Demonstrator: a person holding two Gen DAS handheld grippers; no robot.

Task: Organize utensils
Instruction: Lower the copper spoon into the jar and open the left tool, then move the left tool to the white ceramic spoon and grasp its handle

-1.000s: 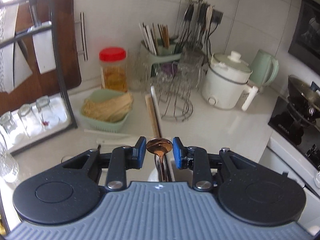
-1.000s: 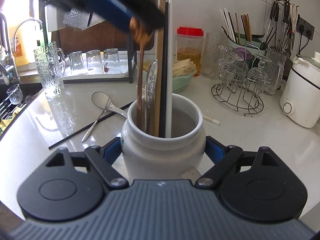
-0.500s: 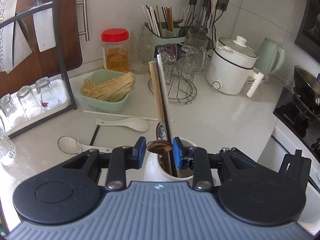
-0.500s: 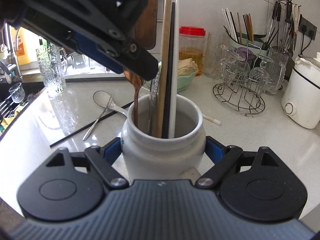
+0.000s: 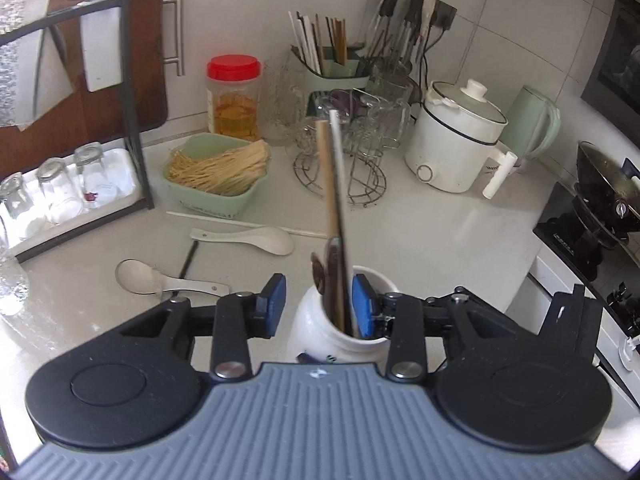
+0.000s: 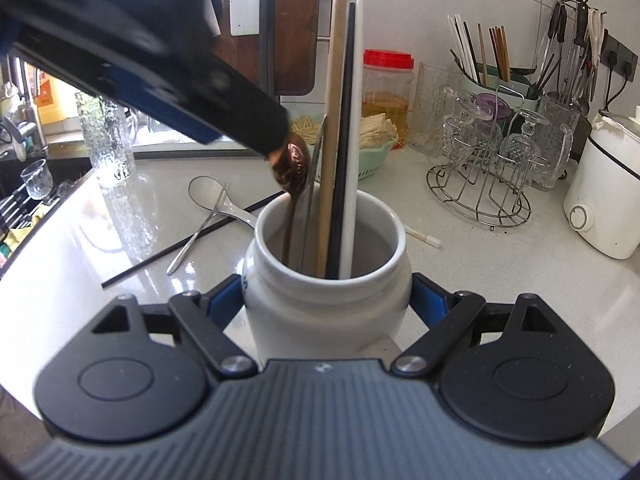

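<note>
My right gripper [image 6: 327, 298] is shut on a white ceramic jar [image 6: 326, 300] standing on the counter. The jar [image 5: 340, 340] holds a copper spoon [image 6: 291, 168], a steel utensil, and wooden, black and white chopsticks [image 6: 340, 120]. My left gripper [image 5: 318, 304] is open just above the jar's mouth, and the copper spoon [image 5: 319, 271] stands free in the jar between its pads. Loose on the counter lie a white ceramic spoon [image 5: 256, 237], a steel spoon [image 5: 152, 278], a fork [image 6: 200, 228], a black chopstick [image 6: 184, 248] and a white chopstick [image 5: 244, 222].
A green basket of dry noodles [image 5: 218, 178], a red-lidded jar [image 5: 234, 98], a wire glass rack [image 5: 348, 156], a white cooker [image 5: 456, 140] and a green kettle [image 5: 532, 124] stand at the back. A dish rack with glasses [image 5: 60, 192] is left. A stove [image 5: 600, 216] is right.
My left gripper lowered the copper spoon into the jar, then opened and let it go. The right gripper kept its hold on the jar.
</note>
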